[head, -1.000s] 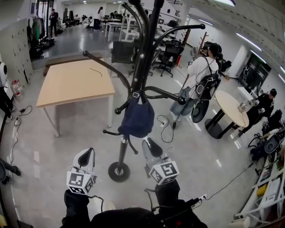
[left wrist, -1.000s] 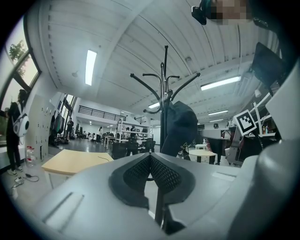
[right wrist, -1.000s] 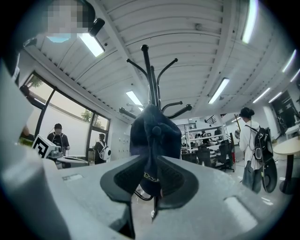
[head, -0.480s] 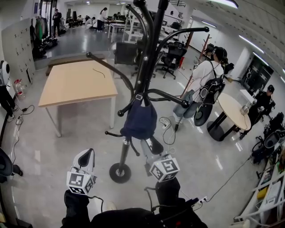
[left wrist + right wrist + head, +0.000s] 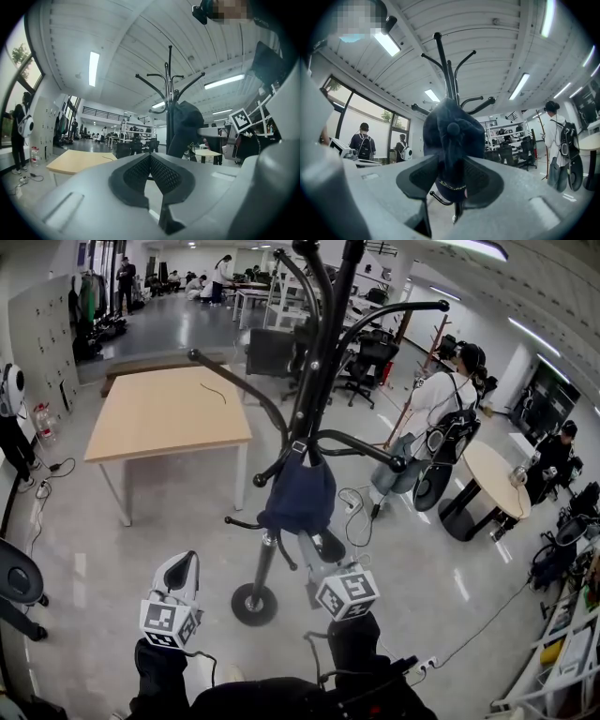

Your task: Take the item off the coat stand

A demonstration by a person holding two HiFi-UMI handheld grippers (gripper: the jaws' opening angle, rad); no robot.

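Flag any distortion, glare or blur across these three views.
Head view: fisheye bends the coat stand, floor shows ceiling-light glare. Left gripper view: dark vignette, ceiling light blown out. Right gripper view: navy cap close and soft, poorly lit.

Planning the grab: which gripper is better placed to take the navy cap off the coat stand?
Right. The right gripper has open jaws around the navy cap; the left gripper is shut, farther away.

Bright ceiling strip lights [image 5: 93, 68], glare on glossy floor [image 5: 178, 322], fisheye-warped edges
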